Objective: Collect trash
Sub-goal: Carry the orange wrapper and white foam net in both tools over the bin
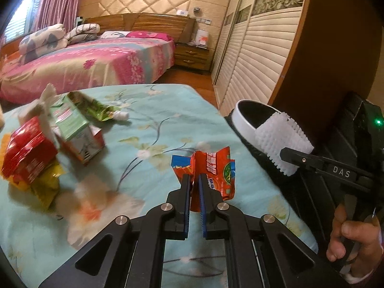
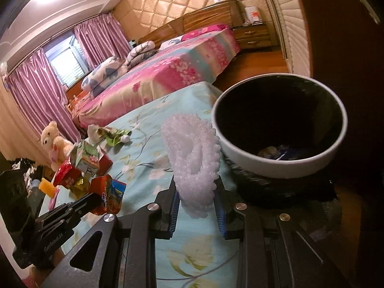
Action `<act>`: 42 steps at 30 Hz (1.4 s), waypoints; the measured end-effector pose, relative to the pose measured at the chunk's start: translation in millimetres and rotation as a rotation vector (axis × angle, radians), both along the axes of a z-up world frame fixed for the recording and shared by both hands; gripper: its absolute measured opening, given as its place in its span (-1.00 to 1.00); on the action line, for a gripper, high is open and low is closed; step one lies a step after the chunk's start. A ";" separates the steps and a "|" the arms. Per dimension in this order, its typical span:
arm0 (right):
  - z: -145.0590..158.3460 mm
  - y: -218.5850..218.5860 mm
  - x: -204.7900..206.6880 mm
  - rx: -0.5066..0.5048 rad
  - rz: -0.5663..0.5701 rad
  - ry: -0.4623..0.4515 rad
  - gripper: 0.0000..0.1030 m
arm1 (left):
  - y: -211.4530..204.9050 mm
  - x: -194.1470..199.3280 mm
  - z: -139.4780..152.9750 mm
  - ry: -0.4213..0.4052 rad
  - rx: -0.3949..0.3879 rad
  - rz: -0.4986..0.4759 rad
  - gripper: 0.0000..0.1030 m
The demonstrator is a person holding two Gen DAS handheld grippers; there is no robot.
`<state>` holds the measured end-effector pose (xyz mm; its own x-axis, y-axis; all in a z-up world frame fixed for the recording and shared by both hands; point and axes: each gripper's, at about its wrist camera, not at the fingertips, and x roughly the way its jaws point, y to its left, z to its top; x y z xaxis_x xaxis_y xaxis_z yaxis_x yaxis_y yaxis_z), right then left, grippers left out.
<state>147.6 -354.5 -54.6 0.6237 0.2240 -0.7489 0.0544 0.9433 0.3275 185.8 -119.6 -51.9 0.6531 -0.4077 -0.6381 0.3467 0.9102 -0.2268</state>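
Trash is in both claws right now. The right claw point(image 2: 198, 206) pinches a white foam wrap point(image 2: 192, 158), bumpy and folded over, and holds it up above the table point(image 2: 148, 148) with the blue flowered cloth. The wrap is just beside the trash bin point(image 2: 283, 163), a dark bin with a white rim, close to its near edge but not over the opening yet. Something small and dark already lies at the bottom of the bin.

The left claw point(image 1: 194, 180) is pressed together on an orange snack wrapper point(image 1: 216, 175), which stands up crumpled between the blue pads. It is above the table too, a little way from the bin.

More trash waits on the far side of the table: a red packet point(image 1: 28, 151), a green and white carton point(image 1: 72, 124), a yellow wrapper point(image 1: 45, 187) and a green wrapper point(image 1: 96, 108). A teddy bear point(image 2: 54, 141) sits near that pile.

I think the step now is carrying the two pieces to the bin. Next, the right claw needs to go over the bin's opening and let go of the foam. Then the left claw should bring the orange wrapper there as well. The foam is light and puffy, so it could catch on the rim and fall outside.
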 end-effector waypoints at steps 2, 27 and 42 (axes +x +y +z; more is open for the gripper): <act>1.7 -6.7 -1.9 0.002 -0.012 -0.004 -0.49 | -7.1 2.5 1.7 -0.007 0.000 -0.008 -0.91; 8.7 -59.4 7.2 -0.018 -0.123 -0.028 -0.49 | -102.7 64.8 12.4 -0.067 -0.001 -0.109 -0.92; -3.7 -84.1 33.8 -0.050 -0.150 0.020 -0.49 | -142.5 115.1 4.7 -0.050 0.009 -0.125 -0.92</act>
<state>181.4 -438.6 -58.3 0.6324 0.0909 -0.7693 0.2024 0.9392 0.2774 300.8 -262.1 -47.2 0.6285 -0.4823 -0.6102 0.4685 0.8610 -0.1980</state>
